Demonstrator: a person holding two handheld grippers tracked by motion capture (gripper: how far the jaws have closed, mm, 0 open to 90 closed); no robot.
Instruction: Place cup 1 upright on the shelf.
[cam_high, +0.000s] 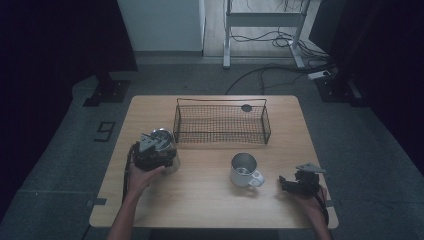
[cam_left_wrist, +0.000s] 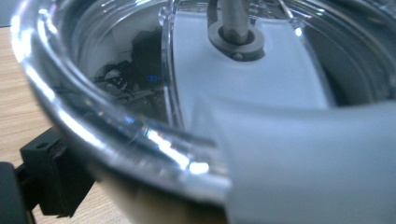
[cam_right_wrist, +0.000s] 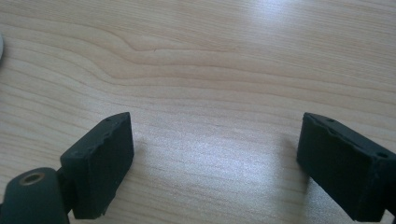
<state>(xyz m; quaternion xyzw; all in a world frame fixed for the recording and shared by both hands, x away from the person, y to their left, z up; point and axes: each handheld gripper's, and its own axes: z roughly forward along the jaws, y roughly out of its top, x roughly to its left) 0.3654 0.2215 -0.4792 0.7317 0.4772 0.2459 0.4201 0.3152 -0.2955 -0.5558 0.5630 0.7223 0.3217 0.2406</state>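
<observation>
High view: left gripper (cam_high: 156, 150) at shiny round metal pot (cam_high: 165, 144), table's (cam_high: 210, 200) left, before black wire basket (cam_high: 221, 121). Right gripper (cam_high: 295, 184) near metal mug (cam_high: 244, 170).
Left gripper view: pot rim (cam_left_wrist: 116, 135) close; grip unclear.
Right gripper view: jaws apart, empty over wood.

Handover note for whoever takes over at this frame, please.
Left gripper: at the steel cup, jaws wide around it; whether the pads press on it I cannot tell.
Right gripper: open, nothing between its jaws, low over the table near its right edge.
Mug: upright, mid-table.
Wire basket: behind, nothing placed in it.
Left: probably moving both cups into the basket.
</observation>
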